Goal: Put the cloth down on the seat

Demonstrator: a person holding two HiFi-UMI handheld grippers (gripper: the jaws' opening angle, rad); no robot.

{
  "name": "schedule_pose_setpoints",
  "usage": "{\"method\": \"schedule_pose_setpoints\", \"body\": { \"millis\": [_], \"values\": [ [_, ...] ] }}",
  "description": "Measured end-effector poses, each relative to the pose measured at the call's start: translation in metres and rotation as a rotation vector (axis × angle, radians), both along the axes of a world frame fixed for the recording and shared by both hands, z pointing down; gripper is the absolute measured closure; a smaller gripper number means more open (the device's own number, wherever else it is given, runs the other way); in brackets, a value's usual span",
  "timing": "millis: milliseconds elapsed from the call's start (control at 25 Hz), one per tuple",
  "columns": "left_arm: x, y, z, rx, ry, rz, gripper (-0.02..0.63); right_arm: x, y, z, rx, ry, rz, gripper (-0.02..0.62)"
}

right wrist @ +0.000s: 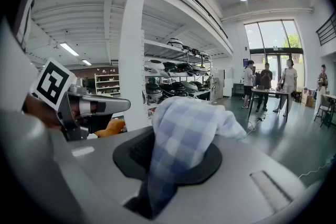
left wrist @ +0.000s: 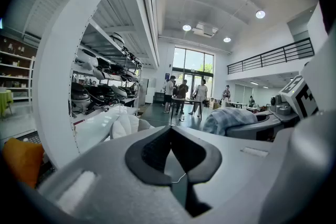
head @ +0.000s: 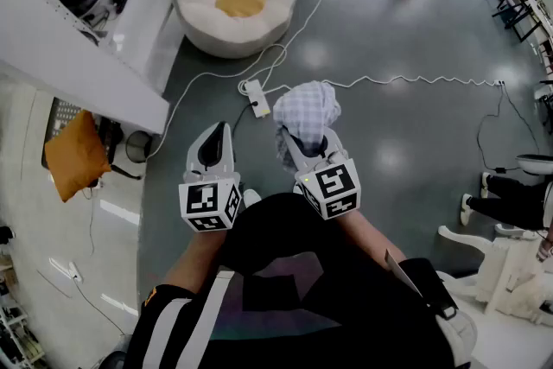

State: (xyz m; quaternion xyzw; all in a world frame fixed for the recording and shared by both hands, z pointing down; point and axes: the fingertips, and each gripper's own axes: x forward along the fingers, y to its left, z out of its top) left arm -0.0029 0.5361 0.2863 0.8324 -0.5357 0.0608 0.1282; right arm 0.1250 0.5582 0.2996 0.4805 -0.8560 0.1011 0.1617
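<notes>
Though blurred, cloth [right wrist: 185, 128] seemingly inside right tool [right wrist: 167, 159]

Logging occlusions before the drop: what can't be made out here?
Cloth lower end: right gripper view, hidden between the shut jaws.
Flower-shaped seat: left gripper view, mostly behind the left gripper body.
People by the windows: both gripper views, too small.

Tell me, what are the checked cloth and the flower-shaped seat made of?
Checked cloth: soft woven fabric, probably cotton, matte; it crumples and drapes in folds. Seat: likely plush stuffed fabric; its white petals look puffy and rounded.
</notes>
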Motion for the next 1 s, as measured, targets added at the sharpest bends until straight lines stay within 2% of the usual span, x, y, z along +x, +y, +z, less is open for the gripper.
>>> {"method": "schedule_pose_setpoints", "body": {
  "millis": [520,800,1000],
  "values": [
    [-0.037,-0.012,-0.006,0.028,0.018,0.029,0.604,-0.035,-0.010,-0.007,0.017,0.015,0.035,0.512],
    [-0.056,-0.027,-0.008,0.036,0.045,0.029,0.604,-0.036,-0.025,-0.016,0.030,-0.010,0.099,0.511],
    [-0.060,-0.046,-0.005,0.042,0.052,0.019,0.604,-0.036,-0.043,-0.014,0.018,0.000,0.100,0.509]
  ]
}}
